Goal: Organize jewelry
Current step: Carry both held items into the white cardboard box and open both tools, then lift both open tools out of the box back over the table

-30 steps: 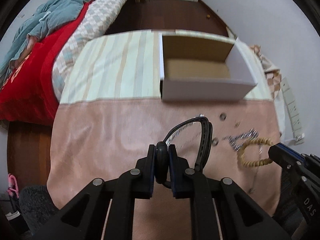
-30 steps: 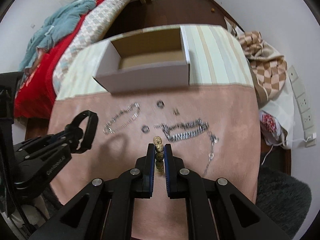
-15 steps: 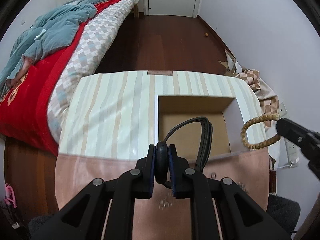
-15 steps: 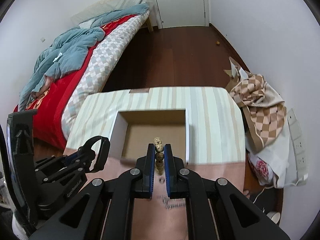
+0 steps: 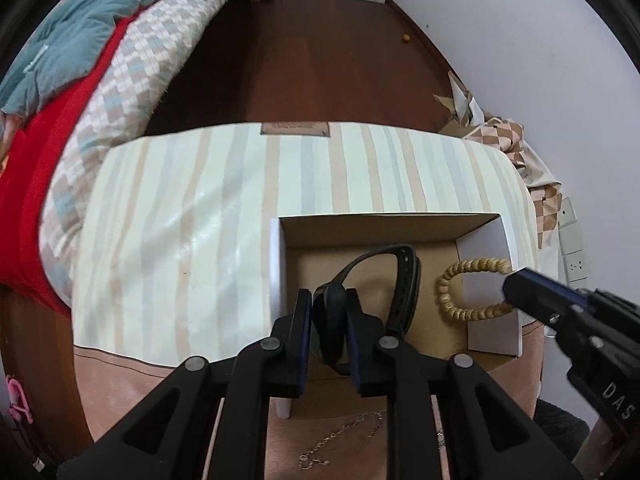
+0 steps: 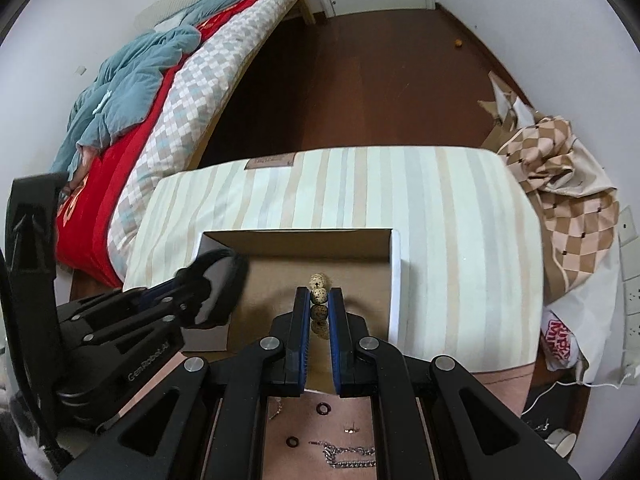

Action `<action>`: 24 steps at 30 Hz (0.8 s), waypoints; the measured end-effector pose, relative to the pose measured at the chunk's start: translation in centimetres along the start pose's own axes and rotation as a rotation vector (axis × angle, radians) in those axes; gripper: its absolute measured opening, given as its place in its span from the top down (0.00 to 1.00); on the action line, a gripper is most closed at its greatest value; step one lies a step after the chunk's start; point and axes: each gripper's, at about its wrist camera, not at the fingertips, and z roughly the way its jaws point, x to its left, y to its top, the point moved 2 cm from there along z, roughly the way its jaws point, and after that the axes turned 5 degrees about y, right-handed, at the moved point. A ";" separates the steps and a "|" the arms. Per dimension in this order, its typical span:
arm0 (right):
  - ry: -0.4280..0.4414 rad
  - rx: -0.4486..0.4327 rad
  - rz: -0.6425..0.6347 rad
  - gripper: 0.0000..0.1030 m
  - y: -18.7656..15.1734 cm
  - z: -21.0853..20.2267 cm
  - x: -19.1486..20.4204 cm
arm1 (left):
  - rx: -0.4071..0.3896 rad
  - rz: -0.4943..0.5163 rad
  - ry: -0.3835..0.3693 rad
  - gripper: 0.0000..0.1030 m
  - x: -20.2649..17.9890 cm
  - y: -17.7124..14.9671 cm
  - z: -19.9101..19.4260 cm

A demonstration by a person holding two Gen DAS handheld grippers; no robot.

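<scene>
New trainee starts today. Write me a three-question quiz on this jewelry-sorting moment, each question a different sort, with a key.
1. True or false: the left gripper is shut on the black band.
2. Multiple choice: the right gripper holds the
A) silver chain
B) beaded bracelet
C) dark ring
3. Fill in: both grippers hang over the open ____.

Key
1. True.
2. B. The beaded bracelet is pinched at its edge; the silver chain and a dark ring lie on the pink cloth.
3. Cardboard box.
</scene>
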 end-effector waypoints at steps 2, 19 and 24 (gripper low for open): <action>0.036 0.041 0.014 0.91 0.1 0.9 -0.4 | -0.003 -0.008 -0.009 0.78 -0.1 0.1 -0.2; -0.226 0.031 -0.027 0.09 -1.4 -1.1 -0.4 | -0.118 -0.045 0.124 0.00 2.0 -0.9 -3.6; -0.273 0.041 -0.021 0.06 -2.8 -0.3 -0.9 | -0.120 -0.055 0.165 0.00 2.7 -2.2 -3.5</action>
